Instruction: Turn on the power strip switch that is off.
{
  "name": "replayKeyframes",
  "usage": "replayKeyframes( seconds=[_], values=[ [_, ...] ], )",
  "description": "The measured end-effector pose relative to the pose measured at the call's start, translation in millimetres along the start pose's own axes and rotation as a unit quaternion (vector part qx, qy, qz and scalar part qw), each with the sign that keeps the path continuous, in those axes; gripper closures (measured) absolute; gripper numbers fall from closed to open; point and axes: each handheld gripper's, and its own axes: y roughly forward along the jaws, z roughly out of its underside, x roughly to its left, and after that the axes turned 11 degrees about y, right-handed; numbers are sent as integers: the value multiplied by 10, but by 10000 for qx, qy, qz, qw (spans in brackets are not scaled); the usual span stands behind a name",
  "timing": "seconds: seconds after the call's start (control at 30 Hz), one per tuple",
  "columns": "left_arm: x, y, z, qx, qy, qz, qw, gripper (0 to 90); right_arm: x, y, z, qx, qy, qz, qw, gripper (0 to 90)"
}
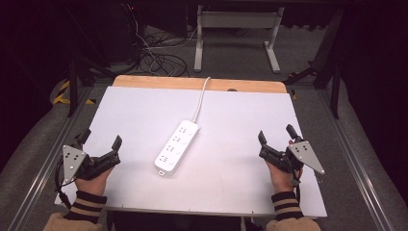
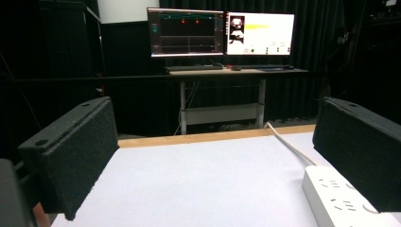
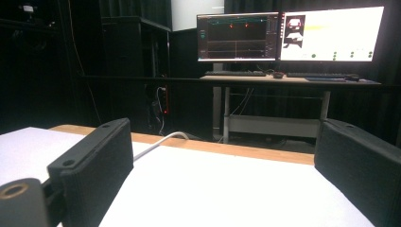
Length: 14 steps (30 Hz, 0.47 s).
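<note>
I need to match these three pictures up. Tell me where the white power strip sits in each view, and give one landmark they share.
High view: the power strip lies diagonally at the table's middle, between both grippers.
Left gripper view: its end pokes in at the bottom right, beside the right-hand jaw.
Right gripper view: the strip's body is not in it.
Shared landmark: its white cable running to the table's far wooden edge.

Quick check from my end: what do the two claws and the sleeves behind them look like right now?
Both claws, left claw and right claw, are black two-jaw tools with flat, rough-textured black pads. Each carries a grey three-cornered plate dotted with small holes, and a dark cable trails from each. The person's sleeves are tan, ending in cuffs striped dark and tan.
</note>
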Motion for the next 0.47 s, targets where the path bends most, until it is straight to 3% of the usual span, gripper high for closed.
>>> replayKeyframes(
  seconds=[0.47],
  values=[
    [-6, 55, 14, 30, 9, 29, 10000, 12, -30, 6, -4, -18, 60, -7, 10000, 56]
  ],
)
